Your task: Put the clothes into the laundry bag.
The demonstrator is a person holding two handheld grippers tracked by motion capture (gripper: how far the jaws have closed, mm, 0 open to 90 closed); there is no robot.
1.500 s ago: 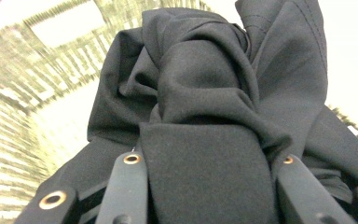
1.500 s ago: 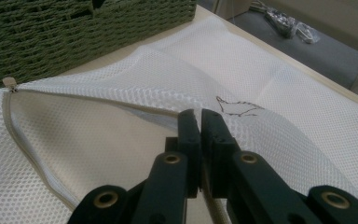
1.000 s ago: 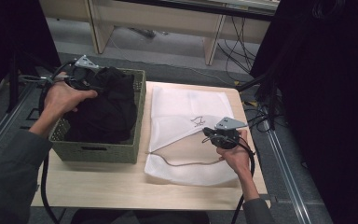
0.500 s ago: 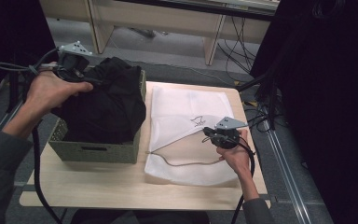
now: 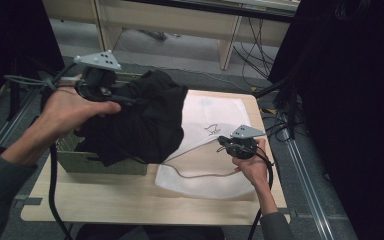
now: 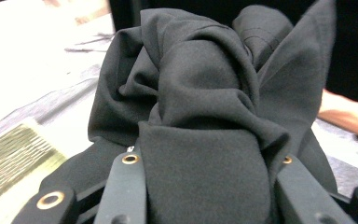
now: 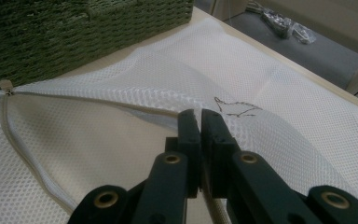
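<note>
The left gripper (image 5: 122, 97) is clenched on a bunched black garment (image 5: 147, 122), held above the green woven basket (image 5: 87, 161) at about nine o'clock on the table (image 5: 130, 207). The right gripper (image 5: 223, 142), toward three o'clock, is pinched shut on the zipper edge of the white mesh laundry bag (image 5: 215, 112), propping its mouth. The step in hand looks like carrying the garment to the bag. Next, the left hand should swing toward three o'clock and feed the cloth into the opening while the right lifts the edge.
</note>
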